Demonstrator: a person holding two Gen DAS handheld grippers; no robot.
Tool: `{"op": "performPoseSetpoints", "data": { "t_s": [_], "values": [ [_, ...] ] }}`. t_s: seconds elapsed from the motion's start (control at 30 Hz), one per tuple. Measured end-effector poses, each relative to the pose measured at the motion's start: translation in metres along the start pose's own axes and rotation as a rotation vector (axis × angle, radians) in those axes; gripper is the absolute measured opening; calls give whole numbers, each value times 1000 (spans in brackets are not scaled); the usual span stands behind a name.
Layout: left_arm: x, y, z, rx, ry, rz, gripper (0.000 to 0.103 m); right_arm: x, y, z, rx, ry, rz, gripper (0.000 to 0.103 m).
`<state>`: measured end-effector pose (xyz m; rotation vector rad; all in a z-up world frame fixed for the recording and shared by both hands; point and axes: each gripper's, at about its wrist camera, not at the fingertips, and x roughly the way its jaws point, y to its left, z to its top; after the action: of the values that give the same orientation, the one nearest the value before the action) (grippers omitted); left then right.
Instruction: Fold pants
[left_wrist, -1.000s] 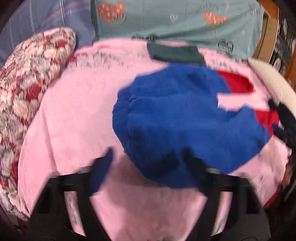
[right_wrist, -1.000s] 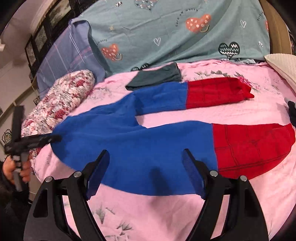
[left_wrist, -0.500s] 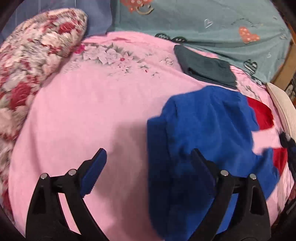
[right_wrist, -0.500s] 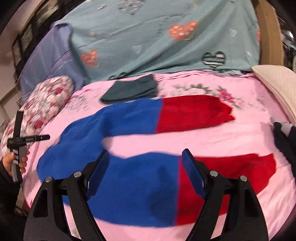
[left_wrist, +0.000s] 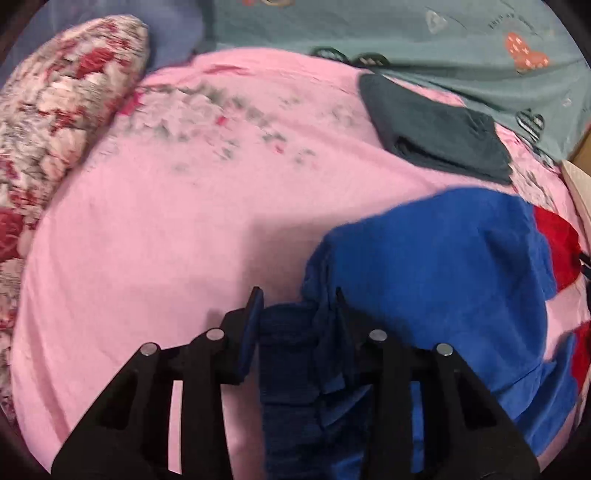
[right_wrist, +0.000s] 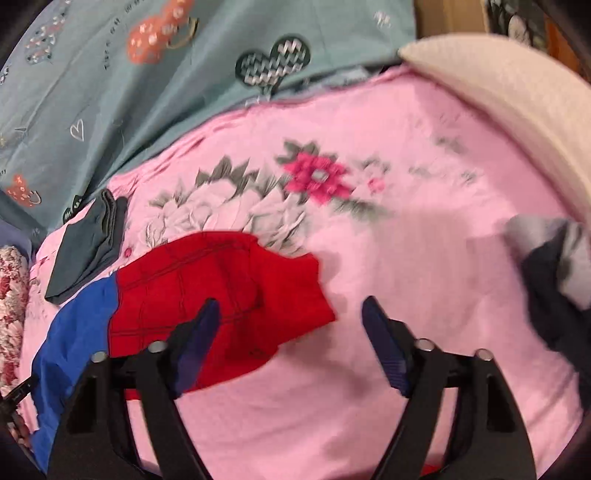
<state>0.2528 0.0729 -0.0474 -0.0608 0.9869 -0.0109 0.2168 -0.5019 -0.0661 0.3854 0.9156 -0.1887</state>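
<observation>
Bunching up, the blue-and-red fleece pants (left_wrist: 443, 266) are sitting clamped in the left gripper (left_wrist: 299, 310); right gripper (right_wrist: 290, 325) is hovering, fingers apart.

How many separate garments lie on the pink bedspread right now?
3: the blue-and-red pants, gripped at the blue end by the left tool; a folded dark grey garment near the teal bedding; and a dark crumpled garment at the right edge. Others may be hidden.

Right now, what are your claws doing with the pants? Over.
Left claw shut on blue waist of pants. Right claw open over the red cuff. Folded grey cloth lies beyond, apart.
</observation>
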Motion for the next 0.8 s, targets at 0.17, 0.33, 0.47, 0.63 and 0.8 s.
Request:
{"op": "performPoseSetpoints", "data": {
  "t_s": [0.17,0.33,0.47,0.63,0.8],
  "values": [
    [-6,31,27,-28,-19,123,38,-9,14,12,-64,-89,-49,15],
    [27,8,25,128,70,177,54,3,24,12,-130,-40,-105,39],
    [-30,16,17,97,-68,99,75,-68,17,-3,-80,-177,-20,63],
    [-117,25,-49,80,-129,12,83,-145,17,-73,-140,-160,23,63],
    [-132,26,-137,15,-55,-88,83,-163,10,-162,-115,-71,93,63]
  ]
}}
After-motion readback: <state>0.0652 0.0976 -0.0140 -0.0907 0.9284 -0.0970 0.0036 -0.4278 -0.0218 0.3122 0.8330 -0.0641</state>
